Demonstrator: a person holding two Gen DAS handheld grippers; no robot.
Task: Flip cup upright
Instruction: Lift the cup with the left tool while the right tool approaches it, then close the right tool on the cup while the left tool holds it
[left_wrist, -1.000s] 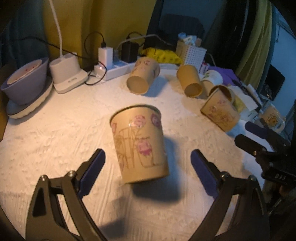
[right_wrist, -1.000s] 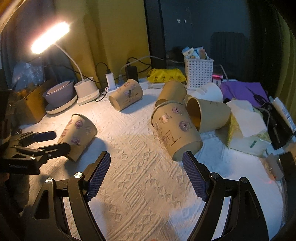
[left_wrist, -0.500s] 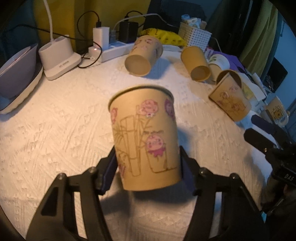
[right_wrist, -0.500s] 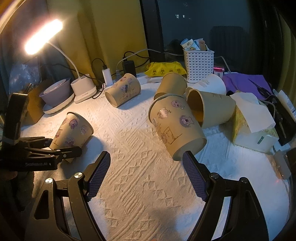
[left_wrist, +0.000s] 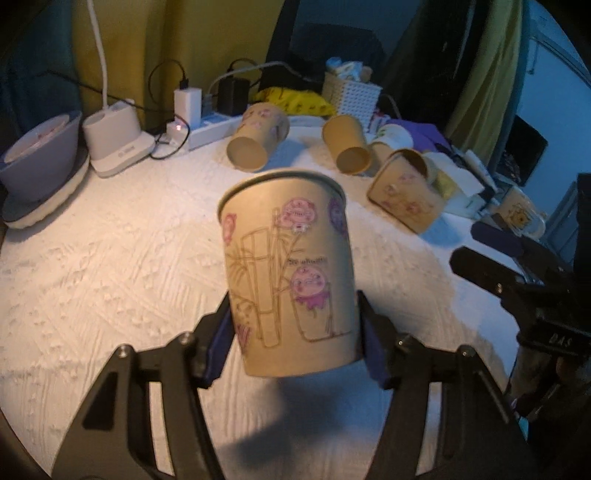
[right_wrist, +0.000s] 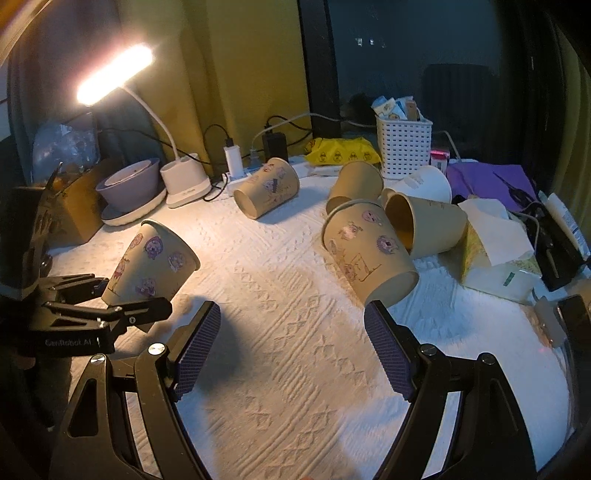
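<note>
Left tool (left_wrist: 295, 332) clamped on the cup (left_wrist: 288, 273), blue pads pressed to its lower sides; the cup is held off the desk (left_wrist: 110, 266), rim uppermost and base low, leaning a little. From the right wrist view the same cup (right_wrist: 151, 266) sits tilted in the left tool (right_wrist: 110, 299) near the desk's left edge, rim up and to the right. Right tool (right_wrist: 291, 350) apart, nothing between its pads, hovering over bare white cloth at the front of the desk. Four more paper cups lie on their sides toward the back and right: one (right_wrist: 267, 188) near the power strip (left_wrist: 207, 127), one plain (right_wrist: 354, 184), one printed (right_wrist: 369, 251) just ahead of the right tool, one (right_wrist: 424, 225) with its mouth against the printed one. Lamp (right_wrist: 114, 75) lit, base (right_wrist: 184, 181) at back left, beside a purple bowl (right_wrist: 129, 182). White basket (right_wrist: 402, 147) at the back edge; tissue box (right_wrist: 495, 258) at the right edge.
</note>
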